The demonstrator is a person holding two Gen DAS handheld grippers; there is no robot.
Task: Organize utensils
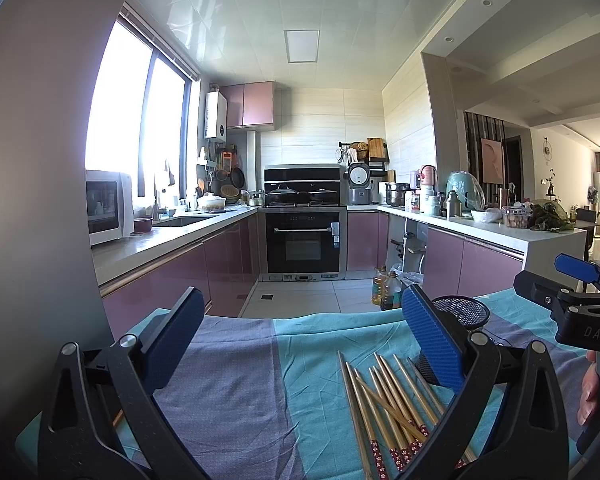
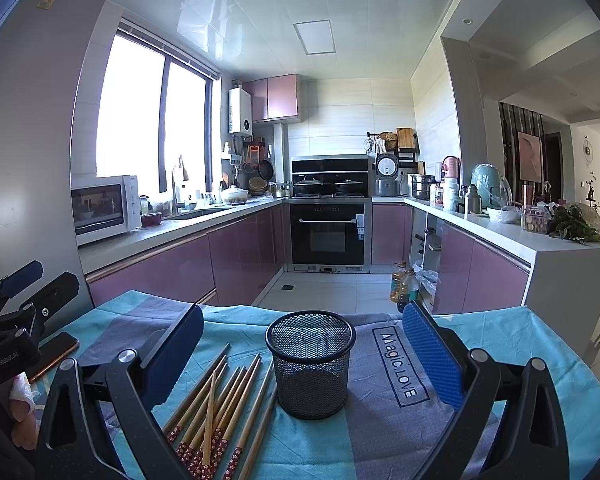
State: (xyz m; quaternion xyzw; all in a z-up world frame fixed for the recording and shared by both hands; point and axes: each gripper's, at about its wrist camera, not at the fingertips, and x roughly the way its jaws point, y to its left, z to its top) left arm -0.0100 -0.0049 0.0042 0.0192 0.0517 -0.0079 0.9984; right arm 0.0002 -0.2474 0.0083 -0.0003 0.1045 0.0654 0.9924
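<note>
Both grippers hover spread and empty above the cloth-covered worktop [image 2: 380, 432]. In the right wrist view, the right gripper [image 2: 304, 344] frames a black mesh holder [image 2: 310, 364] standing upright on the grey stripe, beside the printed words "Magic.LOVE" [image 2: 398, 364]. Bamboo chopsticks [image 2: 220, 412] with red flowered ends lie in a loose heap just left of the holder, some crossing one another. A phone [image 2: 56, 354] rests near the cloth's left edge. From the left wrist view, the left gripper [image 1: 300, 332] hangs over bare cloth, with the chopsticks [image 1: 384, 404] under its right finger [image 1: 432, 340] and the holder [image 1: 462, 312] partly hidden behind it.
</note>
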